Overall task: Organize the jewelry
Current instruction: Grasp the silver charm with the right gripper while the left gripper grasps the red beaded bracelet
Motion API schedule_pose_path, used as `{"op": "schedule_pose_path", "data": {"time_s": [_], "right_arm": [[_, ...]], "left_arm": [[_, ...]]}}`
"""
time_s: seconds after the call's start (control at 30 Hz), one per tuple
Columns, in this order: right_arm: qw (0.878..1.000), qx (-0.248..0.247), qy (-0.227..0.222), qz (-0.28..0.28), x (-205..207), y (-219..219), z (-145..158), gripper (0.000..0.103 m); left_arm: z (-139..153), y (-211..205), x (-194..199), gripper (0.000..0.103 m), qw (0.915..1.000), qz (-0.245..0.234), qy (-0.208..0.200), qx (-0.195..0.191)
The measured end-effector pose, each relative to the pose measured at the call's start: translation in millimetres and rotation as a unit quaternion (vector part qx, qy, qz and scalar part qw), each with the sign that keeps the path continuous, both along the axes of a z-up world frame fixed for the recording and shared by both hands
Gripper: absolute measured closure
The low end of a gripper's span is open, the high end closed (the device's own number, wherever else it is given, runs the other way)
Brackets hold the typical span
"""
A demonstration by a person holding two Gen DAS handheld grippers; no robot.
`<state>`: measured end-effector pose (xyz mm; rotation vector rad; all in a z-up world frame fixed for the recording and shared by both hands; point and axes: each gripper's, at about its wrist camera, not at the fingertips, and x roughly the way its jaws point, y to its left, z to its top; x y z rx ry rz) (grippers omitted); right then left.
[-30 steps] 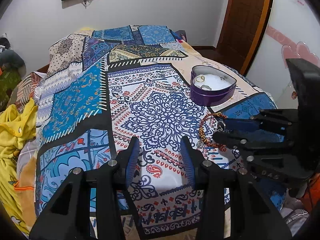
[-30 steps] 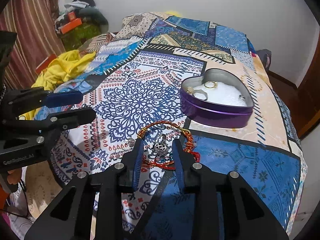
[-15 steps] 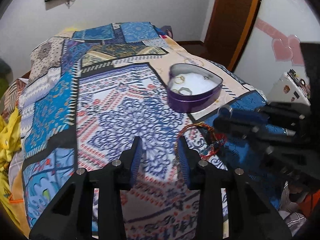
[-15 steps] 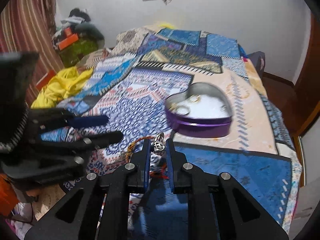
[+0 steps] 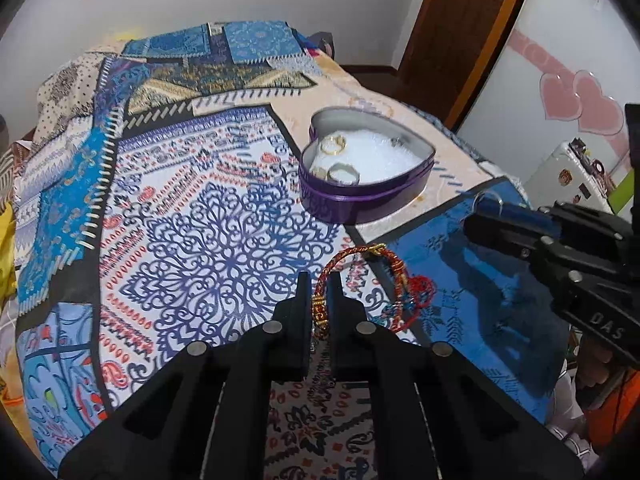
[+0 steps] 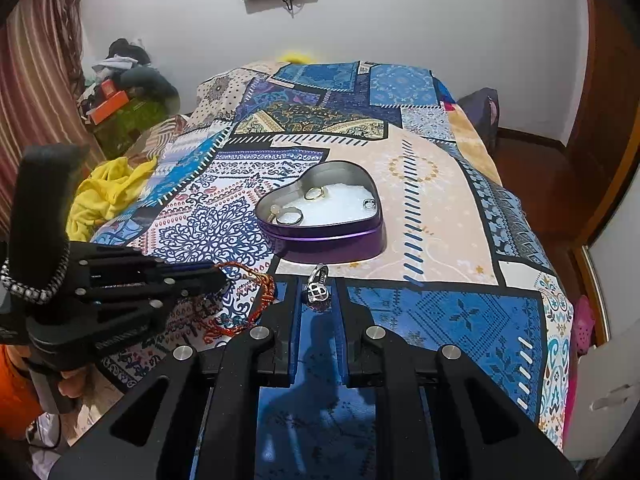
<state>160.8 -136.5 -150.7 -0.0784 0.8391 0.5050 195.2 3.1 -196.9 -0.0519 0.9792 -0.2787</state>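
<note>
While pinching the red and gold woven thread bracelet on its gold bead part, left gripper shut tight on it. Bracelet lying on the patterned blue and white bedspread, at about 6 o'clock from the purple heart-shaped metal tin. Soft and floppy, very light, so likely to dangle and swing when lifted. Best held at the hard bead part, not the loose red threads at 3 o'clock, which could slip out.

Right gripper closed on a small silver ring with a caged round charm, held up above the bedspread, at 6 o'clock from the tin. Tiny, hard and smooth, so easy to drop. Best held by the flat sides of the band.

Inside the tin, white padding, a gold ring, a silver ring and one more small piece at 3 o'clock. Tin open, with room left for both things.
</note>
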Motion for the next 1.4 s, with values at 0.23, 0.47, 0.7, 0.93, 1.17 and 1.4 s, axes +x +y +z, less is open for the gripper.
{"op": "schedule_pose_path", "data": {"time_s": [0.23, 0.47, 0.7, 0.93, 1.17, 1.4], "right_arm": [[1.0, 0.007, -0.014, -0.007, -2.8, -6.3, 10.8, 0.09], [0.999, 0.012, -0.026, -0.015, -3.4, -11.0, 20.3, 0.09], [0.999, 0.016, -0.03, -0.02, -3.3, -15.2, 22.9, 0.09], [0.999, 0.012, -0.023, -0.02, -1.6, -19.4, 18.3, 0.09], [0.999, 0.012, -0.022, -0.019, -1.4, -21.6, 16.7, 0.09], [0.999, 0.016, -0.025, -0.026, -4.3, -31.1, 18.8, 0.09]], "left_arm": [[34.1, 1.9, -12.4, 0.098, 0.999, 0.007, -0.043, -0.002], [59.1, 0.2, -19.5, 0.098, 0.9971, 0.006, -0.076, 0.002], [46.7, -10.8, -14.0, 0.098, 0.9985, -0.018, -0.051, -0.007], [12.3, -30.7, -14.3, 0.091, 0.9969, -0.04, -0.005, 0.067], [26.6, -24.8, -30.1, 0.073, 0.9983, -0.032, -0.024, 0.042], [28.6, -42.4, -35.4, 0.073, 0.9982, -0.055, -0.019, 0.017]]}}
